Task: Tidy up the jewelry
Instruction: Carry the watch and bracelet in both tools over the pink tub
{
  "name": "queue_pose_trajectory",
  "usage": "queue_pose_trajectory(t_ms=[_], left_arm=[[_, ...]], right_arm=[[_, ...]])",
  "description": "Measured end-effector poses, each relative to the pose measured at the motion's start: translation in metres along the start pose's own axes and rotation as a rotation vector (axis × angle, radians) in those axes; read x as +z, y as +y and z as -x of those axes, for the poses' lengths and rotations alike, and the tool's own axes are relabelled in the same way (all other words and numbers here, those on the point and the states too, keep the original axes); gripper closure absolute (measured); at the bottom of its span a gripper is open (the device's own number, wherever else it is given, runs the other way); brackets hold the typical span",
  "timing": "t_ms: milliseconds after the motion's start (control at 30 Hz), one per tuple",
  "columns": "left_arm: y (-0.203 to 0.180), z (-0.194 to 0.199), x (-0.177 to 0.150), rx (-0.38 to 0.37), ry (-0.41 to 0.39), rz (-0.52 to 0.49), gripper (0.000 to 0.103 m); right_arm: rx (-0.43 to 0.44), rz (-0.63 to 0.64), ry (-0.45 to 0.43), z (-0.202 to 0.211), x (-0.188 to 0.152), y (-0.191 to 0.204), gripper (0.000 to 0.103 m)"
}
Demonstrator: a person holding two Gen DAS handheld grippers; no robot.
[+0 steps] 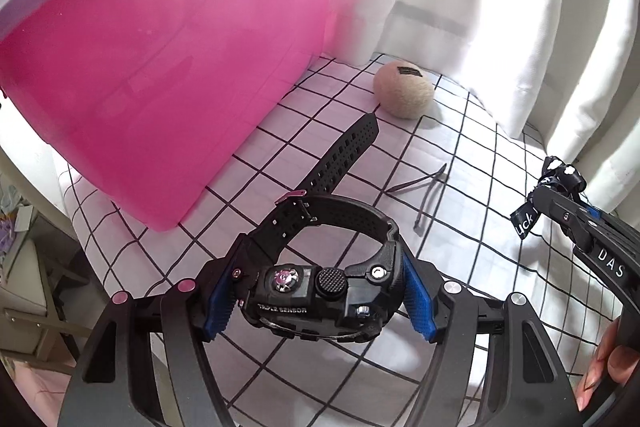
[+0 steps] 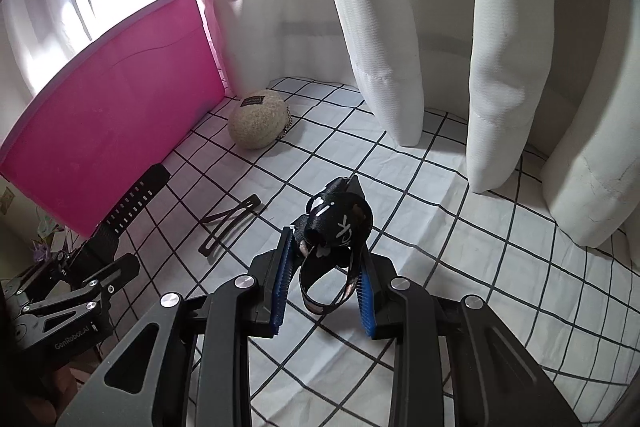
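Looked like the carry step: the left gripper (image 1: 318,301) was clamped on the black watch's (image 1: 316,291) case, strap trailing toward the upper middle of its frame, and the right gripper (image 2: 326,291) was pinching a black printed ribbon bow (image 2: 338,223). Both hung just over the checked cloth (image 2: 460,247). My guess is the next move was up and over the rim of the pink bin (image 1: 160,67) at upper left. Plenty of open cloth in the middle, but curtains (image 2: 500,47) crowded the right, and a hair clip (image 2: 228,223) and fuzzy ball (image 2: 258,123) lay close by.
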State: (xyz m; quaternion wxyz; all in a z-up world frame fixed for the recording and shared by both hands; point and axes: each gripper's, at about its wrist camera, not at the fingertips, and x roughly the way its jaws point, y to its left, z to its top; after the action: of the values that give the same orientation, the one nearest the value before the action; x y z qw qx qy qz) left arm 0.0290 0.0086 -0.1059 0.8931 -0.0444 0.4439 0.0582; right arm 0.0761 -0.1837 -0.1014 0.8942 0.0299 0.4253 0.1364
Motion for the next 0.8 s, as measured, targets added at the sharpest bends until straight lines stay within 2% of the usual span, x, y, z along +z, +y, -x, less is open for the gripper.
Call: queue_pose_trajectory(t_ms=[200, 500, 667, 800], left_arm=[[-0.012, 0.040, 0.004, -0.022, -0.039, -0.037, 0.036], [-0.018, 0.115, 0.027, -0.051, -0.137, -0.022, 0.036], [-0.006, 0.155, 0.049, -0.051, -0.203, 0.002, 0.036], [0.018, 0.165, 0.071, -0.030, -0.239, 0.008, 0.035]], right_arm=[[-0.001, 0.005, -0.044, 0.045, 0.003, 0.003, 0.075], [0.025, 0.016, -0.136, 0.115, 0.022, 0.009, 0.075], [0.062, 0.053, -0.188, 0.142, 0.041, 0.029, 0.075], [0.093, 0.082, -0.220, 0.150, 0.061, 0.057, 0.075]])
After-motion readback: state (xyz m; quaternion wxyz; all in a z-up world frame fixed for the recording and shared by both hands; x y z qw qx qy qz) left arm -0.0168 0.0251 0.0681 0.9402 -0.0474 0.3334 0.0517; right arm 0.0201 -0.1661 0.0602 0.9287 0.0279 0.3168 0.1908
